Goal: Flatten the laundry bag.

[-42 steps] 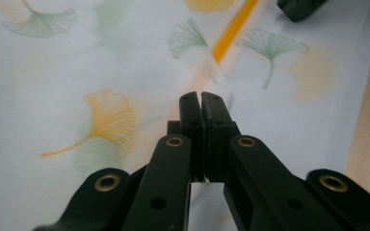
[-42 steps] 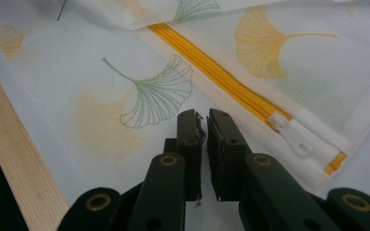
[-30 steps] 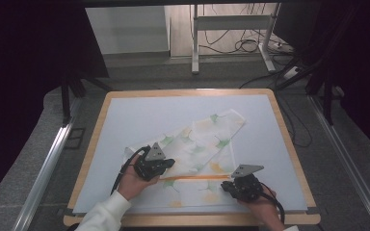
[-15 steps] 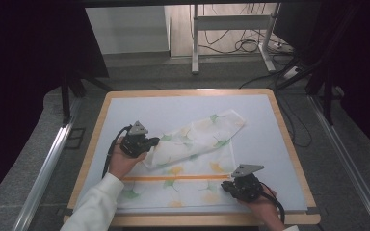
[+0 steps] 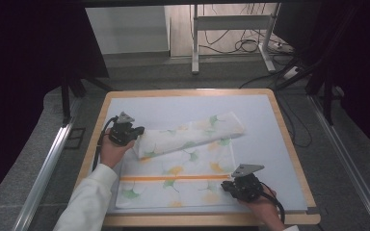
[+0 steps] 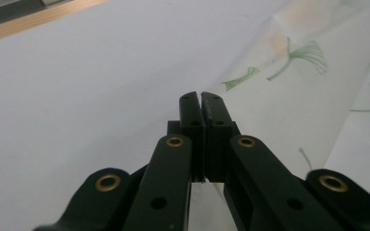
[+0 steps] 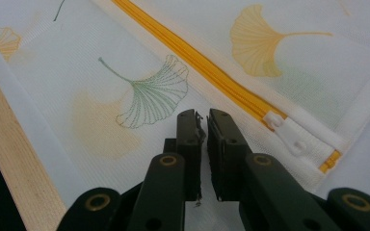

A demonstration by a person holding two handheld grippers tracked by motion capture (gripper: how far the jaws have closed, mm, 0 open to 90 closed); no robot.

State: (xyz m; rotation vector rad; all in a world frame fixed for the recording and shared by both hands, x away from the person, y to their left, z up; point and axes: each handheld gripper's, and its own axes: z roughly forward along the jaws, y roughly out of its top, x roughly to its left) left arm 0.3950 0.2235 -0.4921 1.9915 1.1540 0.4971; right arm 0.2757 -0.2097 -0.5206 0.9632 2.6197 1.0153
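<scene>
A white mesh bag (image 5: 192, 190) printed with green and yellow ginkgo leaves lies on the pale mat (image 5: 183, 108). Its orange zipper (image 5: 173, 177) runs across it. The bag's far part is folded over into a slanted band (image 5: 192, 134). My left gripper (image 5: 138, 131) is at the band's left end, jaws shut on the cloth's edge (image 6: 250, 101). My right gripper (image 5: 225, 185) sits at the bag's right edge, just below the zipper's end. In the right gripper view its jaws (image 7: 201, 114) stand almost together over the mesh (image 7: 139, 96), near the white zipper pull (image 7: 289, 132).
A wooden frame (image 5: 188, 92) rims the mat. Bare mat lies beyond the bag and to its right (image 5: 265, 144). Past the table are a grey floor, a metal stand (image 5: 195, 43) and cables (image 5: 250, 45). Rails run along both sides.
My left gripper has moved away from the zipper toward the far left of the table, drawing the folded band's left end with it. The right gripper has stayed put.
</scene>
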